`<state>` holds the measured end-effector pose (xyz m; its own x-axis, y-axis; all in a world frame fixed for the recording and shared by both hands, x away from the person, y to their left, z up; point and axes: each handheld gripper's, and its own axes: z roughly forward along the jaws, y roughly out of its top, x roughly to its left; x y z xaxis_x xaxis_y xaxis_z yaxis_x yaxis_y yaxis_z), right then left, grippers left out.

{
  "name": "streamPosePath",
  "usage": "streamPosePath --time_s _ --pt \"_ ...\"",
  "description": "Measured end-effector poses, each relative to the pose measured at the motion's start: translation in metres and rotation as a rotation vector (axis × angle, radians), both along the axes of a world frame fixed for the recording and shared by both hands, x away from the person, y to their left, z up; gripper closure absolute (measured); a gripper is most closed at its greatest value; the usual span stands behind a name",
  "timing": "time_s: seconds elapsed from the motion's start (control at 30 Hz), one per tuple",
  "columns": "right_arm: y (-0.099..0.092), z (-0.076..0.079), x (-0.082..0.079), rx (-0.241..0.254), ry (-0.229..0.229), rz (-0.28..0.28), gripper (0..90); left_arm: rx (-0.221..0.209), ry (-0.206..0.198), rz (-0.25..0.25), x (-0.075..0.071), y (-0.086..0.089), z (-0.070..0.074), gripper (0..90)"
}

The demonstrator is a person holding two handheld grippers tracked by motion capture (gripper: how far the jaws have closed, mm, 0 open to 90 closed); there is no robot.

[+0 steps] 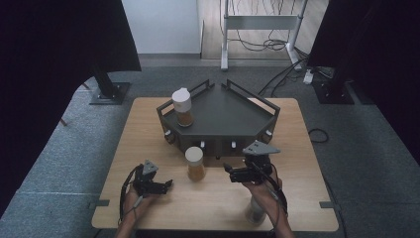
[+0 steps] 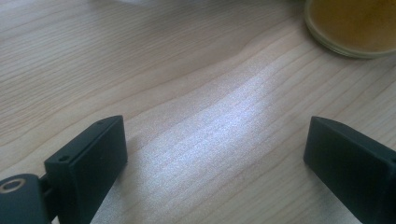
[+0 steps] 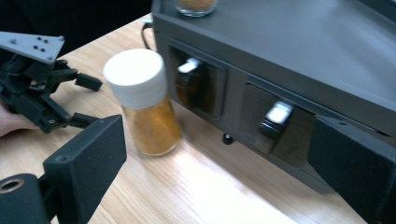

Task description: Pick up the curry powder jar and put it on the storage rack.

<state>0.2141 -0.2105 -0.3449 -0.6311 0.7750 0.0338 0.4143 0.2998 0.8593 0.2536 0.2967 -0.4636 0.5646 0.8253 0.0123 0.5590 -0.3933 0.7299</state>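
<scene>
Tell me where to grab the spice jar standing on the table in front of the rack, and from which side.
Grip the spice jar across its glass body, just under the white cap. It stands upright, round and narrow, so open tongs should span it. Come in level from the right with the right tongs, which are open and face it. The rack behind probably blocks any approach from the rear.

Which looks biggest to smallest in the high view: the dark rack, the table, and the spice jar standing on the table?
1. Wooden table, by far the widest.
2. Dark rack, covering much of the table's far half.
3. Spice jar on the table, smallest.
</scene>
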Motion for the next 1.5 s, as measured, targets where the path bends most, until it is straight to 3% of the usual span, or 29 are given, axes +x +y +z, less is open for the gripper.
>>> streamPosePath --time_s 0.33,0.6,0.97,1.5 --pt "0.033 0.007 -0.001 -0.041 0.013 0.05 4.6 -0.001 0.001 -0.004 0.0 0.0 0.0 5.7" --pt "0.057 0.007 -0.004 -0.033 -0.002 0.064 4.9 0.001 0.001 -0.007 0.0 0.0 0.0 5.6" --pt "0.084 -0.01 -0.005 -0.02 -0.025 0.026 5.7 0.0 0.002 -0.012 0.001 0.0 0.0 5.4" --pt "0.114 -0.037 0.01 -0.025 -0.043 -0.013 7.8 0.001 0.001 -0.013 0.001 0.001 0.0 5.3"
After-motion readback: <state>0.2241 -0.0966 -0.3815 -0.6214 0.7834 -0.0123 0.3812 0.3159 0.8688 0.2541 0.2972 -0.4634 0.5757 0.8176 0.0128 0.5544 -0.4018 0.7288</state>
